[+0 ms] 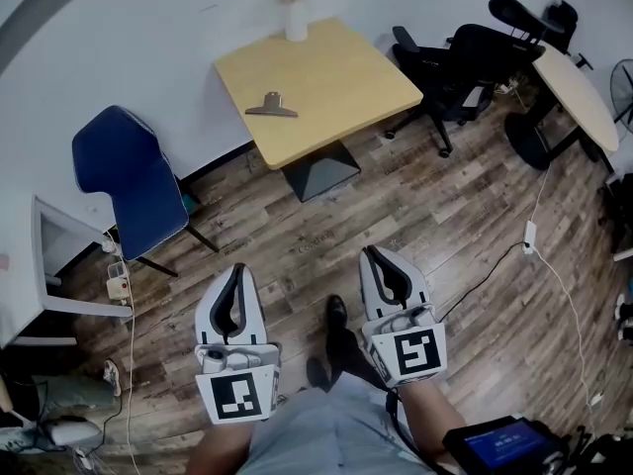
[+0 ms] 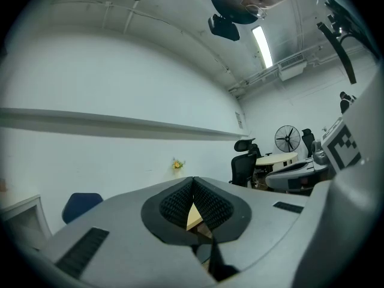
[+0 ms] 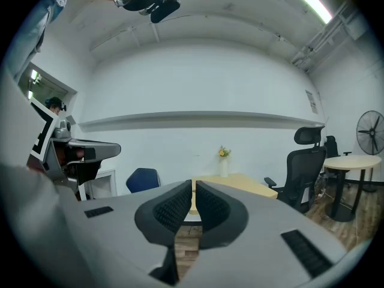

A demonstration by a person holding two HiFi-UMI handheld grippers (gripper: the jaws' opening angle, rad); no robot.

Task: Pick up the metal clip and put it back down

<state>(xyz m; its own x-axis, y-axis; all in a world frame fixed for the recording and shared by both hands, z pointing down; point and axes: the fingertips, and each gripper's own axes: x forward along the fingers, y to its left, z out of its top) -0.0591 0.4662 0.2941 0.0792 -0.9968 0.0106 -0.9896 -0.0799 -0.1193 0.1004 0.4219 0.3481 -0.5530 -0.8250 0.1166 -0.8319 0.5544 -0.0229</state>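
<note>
Head view looks down on a wooden floor (image 1: 435, 226) with a square yellow surface (image 1: 346, 87) ahead. A blue chair (image 1: 124, 176) stands left of that surface. Well short of it, the left gripper (image 1: 237, 269) and right gripper (image 1: 372, 252) are clenched on nothing, the right perhaps a hairline apart. A vase (image 1: 296, 20) stands at the surface's far edge, and the metal clip (image 1: 271, 105) lies on its left half.

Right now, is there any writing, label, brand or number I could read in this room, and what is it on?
No words or numbers can be read anywhere.
The left marker cube on the left hand-held gripper: a black-and-white square pattern, not letters.
The right marker cube on the right hand-held gripper: likewise a pattern only.
The blue screen: too blurred to read.
The wall sign: too small to read.
</note>
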